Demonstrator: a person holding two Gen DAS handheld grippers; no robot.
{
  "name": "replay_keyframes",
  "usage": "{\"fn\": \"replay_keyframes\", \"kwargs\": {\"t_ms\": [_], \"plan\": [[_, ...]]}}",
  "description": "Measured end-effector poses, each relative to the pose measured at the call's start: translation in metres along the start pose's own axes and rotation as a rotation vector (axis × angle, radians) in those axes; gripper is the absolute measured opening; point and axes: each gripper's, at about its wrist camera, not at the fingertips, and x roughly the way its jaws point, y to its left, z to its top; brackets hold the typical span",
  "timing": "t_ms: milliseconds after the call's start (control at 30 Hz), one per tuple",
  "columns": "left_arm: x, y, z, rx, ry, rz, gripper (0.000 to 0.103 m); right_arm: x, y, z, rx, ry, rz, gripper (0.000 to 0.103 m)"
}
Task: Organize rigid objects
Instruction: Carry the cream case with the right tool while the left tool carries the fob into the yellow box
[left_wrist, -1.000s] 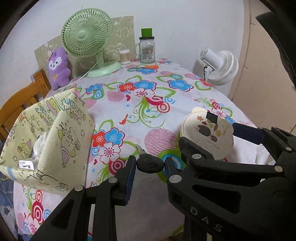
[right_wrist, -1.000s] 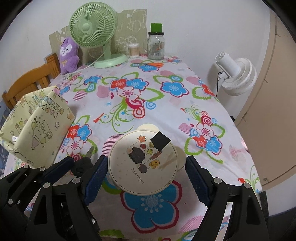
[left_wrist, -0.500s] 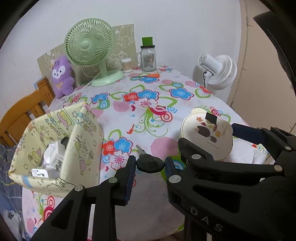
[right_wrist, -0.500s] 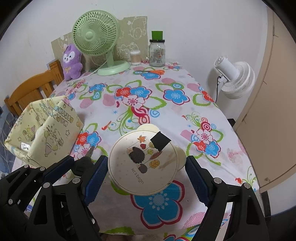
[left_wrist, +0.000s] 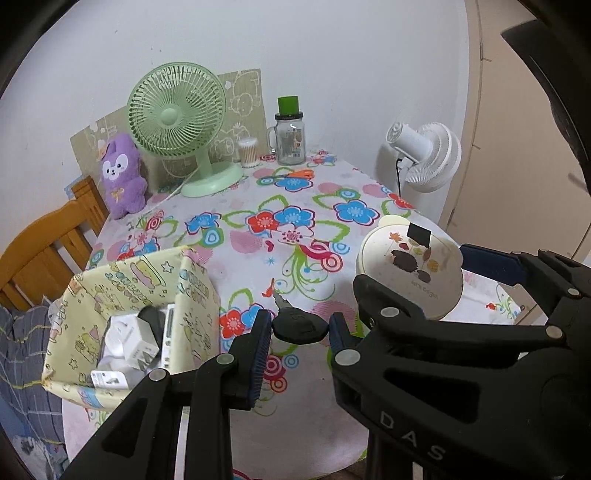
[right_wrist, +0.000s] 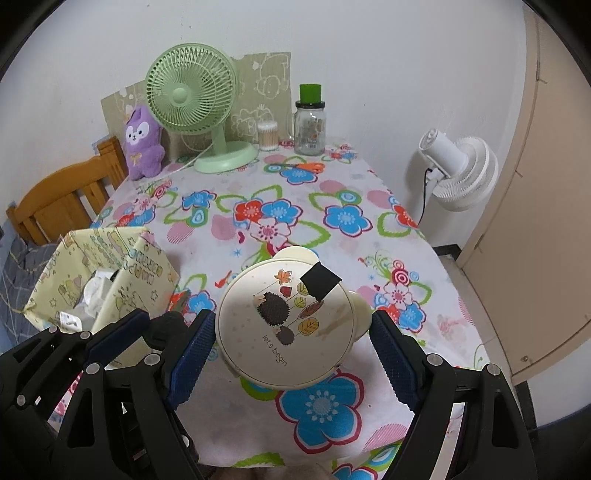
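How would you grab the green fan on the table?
Probably by its thin stem, between the round cage and the flat base. The green fan stands upright facing forward, so a hand-held gripper could come in from the front and pinch the stem from both sides.

Both cameras sit on the grippers, close above the near edge of the table (left_wrist: 295, 435), and look obliquely down along the fingers toward the far edge and the wall. The left wrist view is nearer the near left corner, with the yellow box (left_wrist: 129, 325) close. The right wrist view stands more to the right. Both share the green fan (right_wrist: 192, 99), the glass jar (left_wrist: 290, 138) and the white fan (right_wrist: 458, 166)
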Motion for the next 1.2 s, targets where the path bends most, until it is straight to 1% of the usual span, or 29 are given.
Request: {"fn": "replay_keyframes", "kwargs": {"t_ms": [300, 633, 1000, 1200], "plan": [[-0.011, 0.02, 0.004, 0.007, -0.017, 0.006, 0.032, -0.009, 0.02, 0.011, -0.006, -0.022, 0.007, 0.085], [-0.018, 0.053, 0.006, -0.004, -0.036, 0.043, 0.032, -0.009, 0.053, 0.022, -0.025, -0.034, 0.044, 0.085], [-0.015, 0.085, 0.008, -0.023, -0.044, 0.059, 0.032, 0.001, 0.085, 0.034, -0.046, -0.033, 0.064, 0.085], [-0.007, 0.103, 0.006, -0.042, -0.032, 0.067, 0.032, 0.01, 0.103, 0.039, -0.064, -0.017, 0.073, 0.085]]}}
